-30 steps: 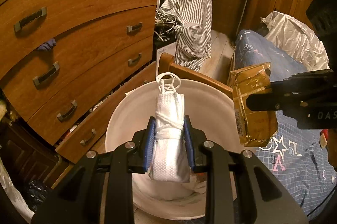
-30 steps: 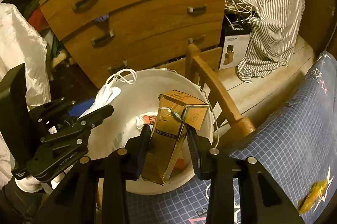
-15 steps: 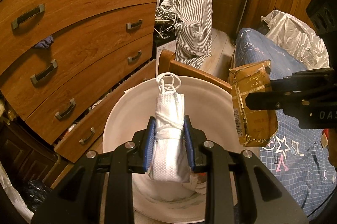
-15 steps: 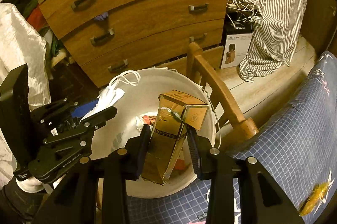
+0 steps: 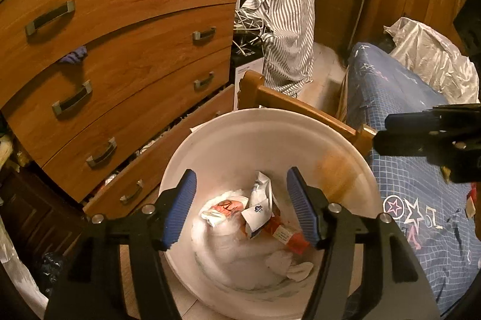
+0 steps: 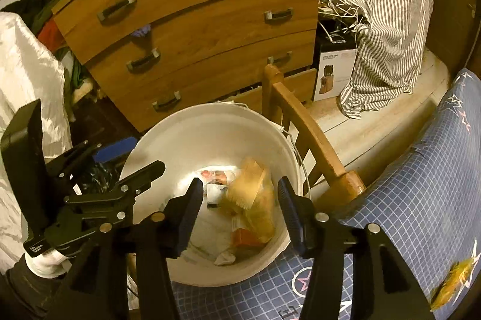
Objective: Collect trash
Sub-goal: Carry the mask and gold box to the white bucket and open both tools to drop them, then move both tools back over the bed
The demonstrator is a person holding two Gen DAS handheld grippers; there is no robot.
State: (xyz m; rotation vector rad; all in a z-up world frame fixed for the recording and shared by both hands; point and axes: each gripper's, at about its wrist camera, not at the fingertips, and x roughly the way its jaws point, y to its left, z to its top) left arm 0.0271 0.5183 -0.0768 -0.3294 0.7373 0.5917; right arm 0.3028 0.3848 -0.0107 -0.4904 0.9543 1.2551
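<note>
Over the white bucket [image 5: 345, 145] the left hand-held gripper [image 5: 242, 207] hangs with jaws opening, nothing between its blue pads. The right hand-held gripper [image 6: 237, 207] is opening too, also empty. Below it a blurred brown carton [image 6: 252, 199] sits inside the bucket among wrappers [image 5: 258, 208]. Behind the bucket stands a wooden dresser [image 5: 126, 49]; a striped shirt [image 5: 285, 4] hangs farther back.

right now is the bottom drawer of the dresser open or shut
Open. The bottom drawer juts out from the dresser beside the white bucket, with clutter showing in the gap; the drawers above sit flush.
</note>
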